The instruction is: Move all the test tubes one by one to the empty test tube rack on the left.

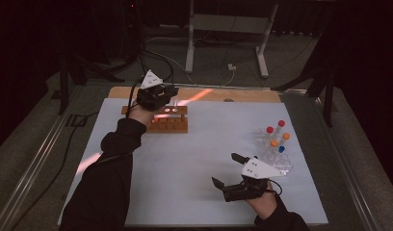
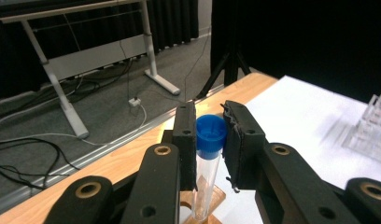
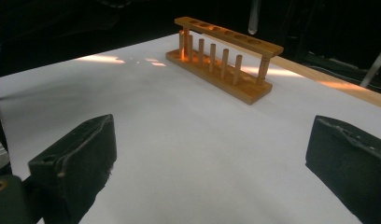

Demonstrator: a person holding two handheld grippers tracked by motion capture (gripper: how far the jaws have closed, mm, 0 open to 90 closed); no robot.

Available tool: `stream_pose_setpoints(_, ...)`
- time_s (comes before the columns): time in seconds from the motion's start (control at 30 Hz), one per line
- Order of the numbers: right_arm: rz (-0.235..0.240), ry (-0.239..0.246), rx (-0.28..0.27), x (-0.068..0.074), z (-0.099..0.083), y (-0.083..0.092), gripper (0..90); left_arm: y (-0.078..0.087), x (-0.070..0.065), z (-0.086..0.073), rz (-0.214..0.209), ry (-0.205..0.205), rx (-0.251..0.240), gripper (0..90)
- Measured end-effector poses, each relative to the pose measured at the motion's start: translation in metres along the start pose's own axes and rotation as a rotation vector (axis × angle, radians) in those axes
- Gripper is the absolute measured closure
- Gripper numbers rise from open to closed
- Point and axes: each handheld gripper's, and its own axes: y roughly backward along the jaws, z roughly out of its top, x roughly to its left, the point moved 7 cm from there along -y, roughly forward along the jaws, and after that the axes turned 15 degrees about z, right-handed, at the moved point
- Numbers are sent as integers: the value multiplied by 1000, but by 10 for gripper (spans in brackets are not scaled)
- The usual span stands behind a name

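The blue-capped tube (image 2: 208, 163) hangs upright just above the wooden rack (image 1: 168, 120) at the table's far left, pinched below its cap by the left gripper (image 2: 210, 140). If its tip misses a hole, it could catch the top rail and tilt. The right gripper (image 3: 207, 154) rests spread, near the clear rack (image 1: 274, 144).
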Motion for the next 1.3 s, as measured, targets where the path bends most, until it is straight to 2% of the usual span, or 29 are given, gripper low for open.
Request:
stream_pose_setpoints(0.1, 5, 0, -2, 1, 0, 0, 18, -9, 4, -5, 14, 9, 15, 770)
stream_pose_setpoints(0.2, 9, 0, 0, 1, 0, 1, 18, -15, 4, -11, 26, -16, 28, 769)
stream_pose_setpoints(0.33, 11, -7, -6, 0, 0, 2, 18, -22, 5, -22, 29, 12, 47, 770)
stream_pose_setpoints(0.37, 13, -10, -9, 0, 0, 2, 18, -23, 5, -25, 37, 6, 50, 769)
stream_pose_setpoints(0.5, 12, -12, -10, 0, 0, 3, 18, -30, 1, -37, 30, 28, 70, 769)
stream_pose_setpoints(0.67, 10, -13, -11, -1, 1, 3, 18, -36, -3, -52, 39, 25, 103, 768)
stream_pose_setpoints(0.83, 14, -12, -11, -1, 1, 4, 18, -39, -2, -64, 44, 49, 118, 767)
stream_pose_setpoints(1.1, 17, -13, -7, 0, 0, 3, 18, -42, -5, -74, 58, 14, 135, 767)
stream_pose_setpoints(1.3, 18, -19, -12, -1, 1, 4, 18, -42, -4, -74, 53, 18, 145, 766)
